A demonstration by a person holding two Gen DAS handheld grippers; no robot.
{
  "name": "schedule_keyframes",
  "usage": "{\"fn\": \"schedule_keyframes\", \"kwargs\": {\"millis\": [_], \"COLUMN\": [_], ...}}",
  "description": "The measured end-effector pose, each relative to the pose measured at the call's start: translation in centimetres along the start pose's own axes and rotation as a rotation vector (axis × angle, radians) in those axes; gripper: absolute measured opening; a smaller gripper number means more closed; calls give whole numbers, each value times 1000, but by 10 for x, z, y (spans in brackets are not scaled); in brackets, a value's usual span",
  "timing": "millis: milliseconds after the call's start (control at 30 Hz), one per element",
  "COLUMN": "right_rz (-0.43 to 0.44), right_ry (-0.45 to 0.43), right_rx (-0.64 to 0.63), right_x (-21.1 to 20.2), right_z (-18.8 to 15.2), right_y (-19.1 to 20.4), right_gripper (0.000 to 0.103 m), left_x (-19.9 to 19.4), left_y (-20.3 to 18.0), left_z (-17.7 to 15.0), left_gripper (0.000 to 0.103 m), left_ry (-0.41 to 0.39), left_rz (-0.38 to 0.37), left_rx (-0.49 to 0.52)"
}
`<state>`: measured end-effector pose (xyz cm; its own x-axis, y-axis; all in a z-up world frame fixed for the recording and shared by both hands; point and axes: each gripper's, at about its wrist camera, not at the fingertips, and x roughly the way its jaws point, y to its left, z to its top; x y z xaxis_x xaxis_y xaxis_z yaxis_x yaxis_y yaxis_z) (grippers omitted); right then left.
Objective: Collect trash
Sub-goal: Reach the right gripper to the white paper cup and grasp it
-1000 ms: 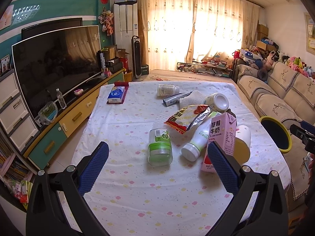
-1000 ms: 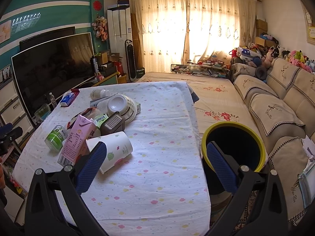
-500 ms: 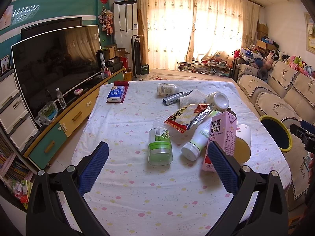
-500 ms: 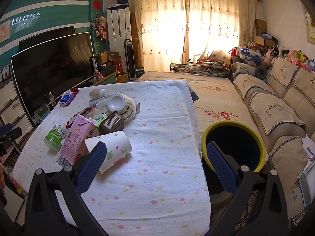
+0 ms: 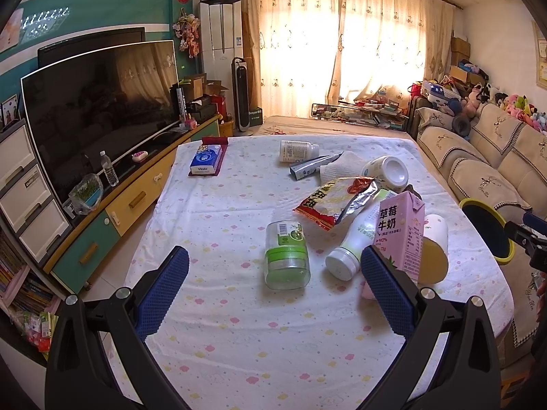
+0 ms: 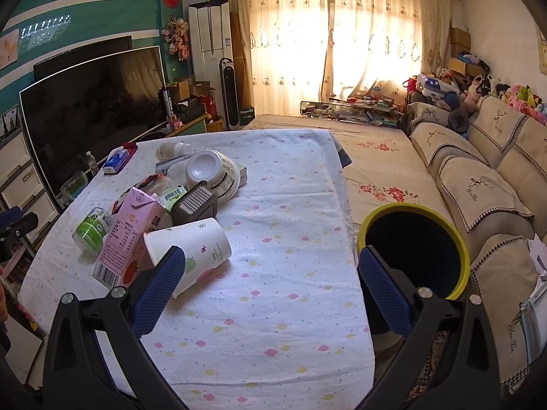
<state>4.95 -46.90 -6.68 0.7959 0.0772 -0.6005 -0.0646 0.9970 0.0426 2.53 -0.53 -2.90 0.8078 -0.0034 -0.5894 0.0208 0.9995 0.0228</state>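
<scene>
Both tools hang spread wide and empty over the cloth-covered surface: the left tool faces the clear green-banded jar lying on its side, and the right tool sits between the tipped white paper cup and the black yellow-rimmed bin beside the surface. The trash is heaped mid-surface, one pink milk carton standing upright against one white bottle and one red snack bag. Two white tubs lie behind them.
</scene>
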Motion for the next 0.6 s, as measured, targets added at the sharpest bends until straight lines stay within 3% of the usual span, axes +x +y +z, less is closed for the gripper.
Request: {"fn": "schedule_keyframes", "kwargs": {"millis": [267,400,600], "right_rz": [60,134,126], "right_ry": [26,69,107], "right_rx": [-50,-101,-154], "right_x": [20,31,50], "right_z": [8,5,-4], "right_y": [26,44,67], "right_gripper": [97,97,97], "left_x": [13,18,29], "left_y": [9,14,15], "left_z": [2,2,1], "left_gripper": [99,99,99], "left_ry": [15,24,46], "left_rz": [-3,0,-6], "left_rx": [-12,-21,-29]}}
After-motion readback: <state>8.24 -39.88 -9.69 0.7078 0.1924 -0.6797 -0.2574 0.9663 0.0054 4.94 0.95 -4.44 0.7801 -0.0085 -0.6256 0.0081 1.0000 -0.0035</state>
